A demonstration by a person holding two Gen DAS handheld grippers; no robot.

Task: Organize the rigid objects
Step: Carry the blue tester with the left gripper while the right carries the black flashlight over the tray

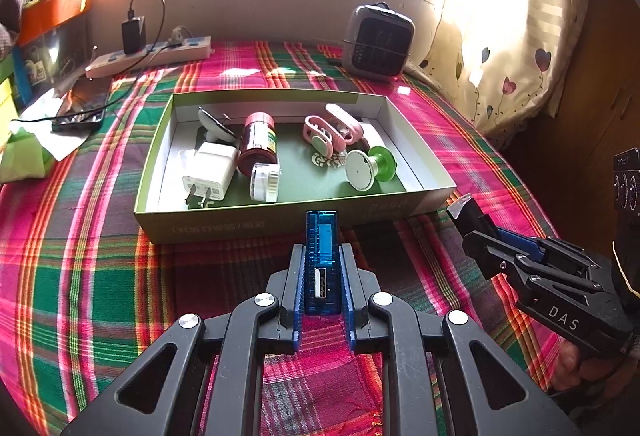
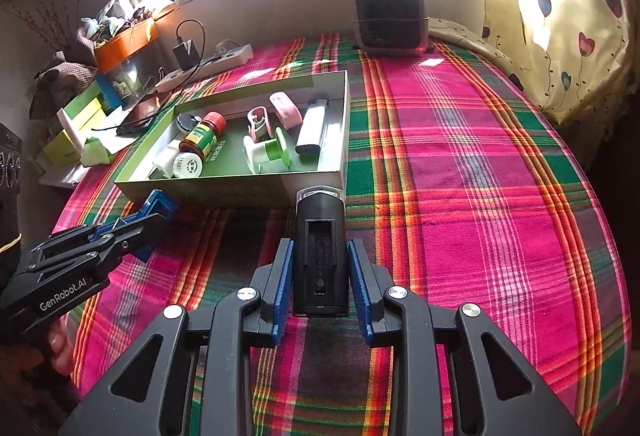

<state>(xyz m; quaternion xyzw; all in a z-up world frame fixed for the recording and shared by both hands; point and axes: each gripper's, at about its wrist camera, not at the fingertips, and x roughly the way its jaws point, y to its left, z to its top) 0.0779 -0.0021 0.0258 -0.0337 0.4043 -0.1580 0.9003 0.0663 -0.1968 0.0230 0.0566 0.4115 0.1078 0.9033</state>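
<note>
Right gripper (image 1: 476, 222) body: "DAS"
Left gripper (image 2: 160, 210) body: "GenRobot.AI"
Box (image 1: 224, 230) front wall, ahead of the left gripper: print, unreadable

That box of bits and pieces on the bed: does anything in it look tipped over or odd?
Yes. In the box the red-capped bottle and the small white jar lie on their sides, and the green spool is tipped over too. Nothing looks spilled or broken.
</note>
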